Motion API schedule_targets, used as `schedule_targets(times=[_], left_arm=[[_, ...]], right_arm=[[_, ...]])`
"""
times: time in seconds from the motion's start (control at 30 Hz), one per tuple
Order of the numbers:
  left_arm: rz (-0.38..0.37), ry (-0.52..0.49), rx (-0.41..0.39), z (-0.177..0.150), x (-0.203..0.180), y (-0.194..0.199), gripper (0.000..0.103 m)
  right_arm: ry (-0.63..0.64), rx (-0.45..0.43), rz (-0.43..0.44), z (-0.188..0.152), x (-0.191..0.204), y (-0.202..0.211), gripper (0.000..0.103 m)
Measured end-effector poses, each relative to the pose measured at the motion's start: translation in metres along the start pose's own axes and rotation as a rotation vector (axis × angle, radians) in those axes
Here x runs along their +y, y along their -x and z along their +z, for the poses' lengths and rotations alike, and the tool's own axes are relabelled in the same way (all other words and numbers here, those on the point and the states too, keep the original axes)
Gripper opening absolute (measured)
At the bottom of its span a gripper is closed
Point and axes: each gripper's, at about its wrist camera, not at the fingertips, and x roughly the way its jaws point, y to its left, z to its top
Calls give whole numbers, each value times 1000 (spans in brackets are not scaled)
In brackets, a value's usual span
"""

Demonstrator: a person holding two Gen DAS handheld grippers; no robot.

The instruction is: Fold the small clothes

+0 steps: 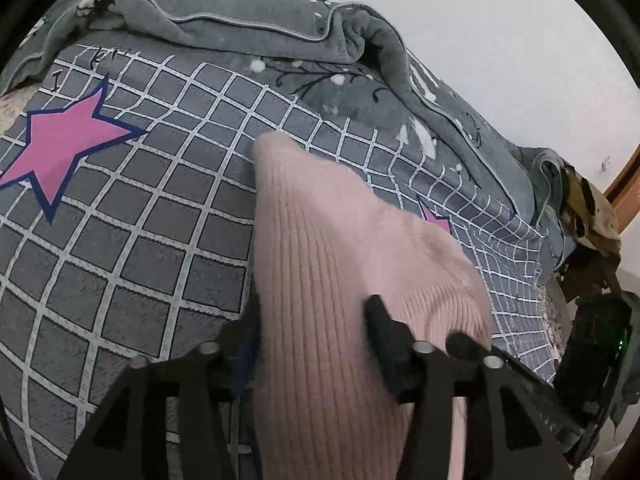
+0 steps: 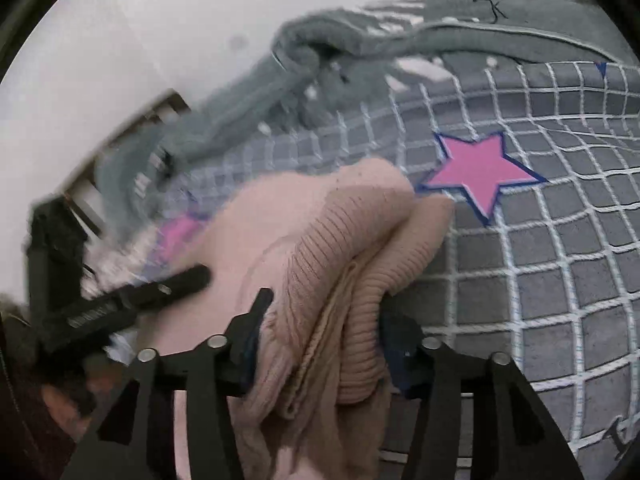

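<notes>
From the left wrist, the left tool (image 1: pixel 312 316) has a pale pink ribbed knit garment (image 1: pixel 336 248) running up between its two black fingers. Both fingers lie against the cloth, but whether the pads clamp it or merely flank it cannot be told. The garment stretches away from the tool to a rounded end on the bed cover (image 1: pixel 132 240), a grey quilted sheet with a white grid. A large pink star (image 1: pixel 60 148) with a dark blue border is printed on the cover, well apart to the left of the garment; the tip of a second pink star (image 1: pixel 438 222) shows from under the knit's right edge. A rumpled grey blanket (image 1: pixel 248 28) with pale piping lies along the far side of the bed, against a white wall. The right tool (image 1: pixel 472 346) shows at the right, just beside the garment.

From the right wrist, the right tool (image 2: pixel 320 320) is closed on a thick bunched roll of the same pink garment (image 2: pixel 360 248), which fills the gap between the fingers and bulges over them. The left tool (image 2: pixel 160 292), blurred, lies over the knit at the left. A pink star (image 2: pixel 480 174) sits just beyond the garment's far end, and the grey blanket (image 2: pixel 320 64) is heaped behind.
</notes>
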Motion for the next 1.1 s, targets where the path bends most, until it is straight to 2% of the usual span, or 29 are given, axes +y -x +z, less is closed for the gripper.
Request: schedule_targets(times=[0.1,0.23,0.37,0.43,0.47,0.5,0.57,0.67,0.7,0.77,0.87,0.9,0.93,1.0,1.1], left_arm=[[-15,-29,-44,1,-4,8,65],[-52,-27,-100,-2,-4,19,66],[-78,-5,-124,-3,1,24,66],[-80,2,-132,-3,5,26,66],[-78,2,-134,-4,6,27,66],[-74,0,-139,-4,6,29,66],[-75,-10,-152,-6,7,33,66],[-121,-30,-159,-8,7,41,67],[-162,-38,-144,-9,7,42,68],[-193,-50,-115,-11,4,40,68],[-170,-88,-87,-16,-2,38,68],[-156,-103,-76,-18,-5,38,68],[-147,-109,-70,-21,-5,38,68],[-132,-119,-61,-24,-6,40,68],[-116,-135,-62,-29,-5,44,68]], right_arm=[[8,-19,-20,-7,-3,14,57],[69,-130,-49,-14,15,49,57],[133,-112,-63,-13,37,36,56],[133,-66,-124,-13,39,16,36],[131,-54,-144,-14,38,8,16],[129,-49,-137,-14,38,5,15],[134,-111,-108,-12,39,22,14],[151,-216,-46,-9,36,59,13],[133,-233,-33,-7,30,67,13],[83,-214,-8,-4,15,63,13],[-22,-76,-21,-9,-16,29,16],[-42,-49,-27,-13,-21,21,22],[-53,-51,-24,-15,-23,20,25],[-43,-69,-60,-15,-17,31,41],[9,-119,-119,-18,3,54,41]])
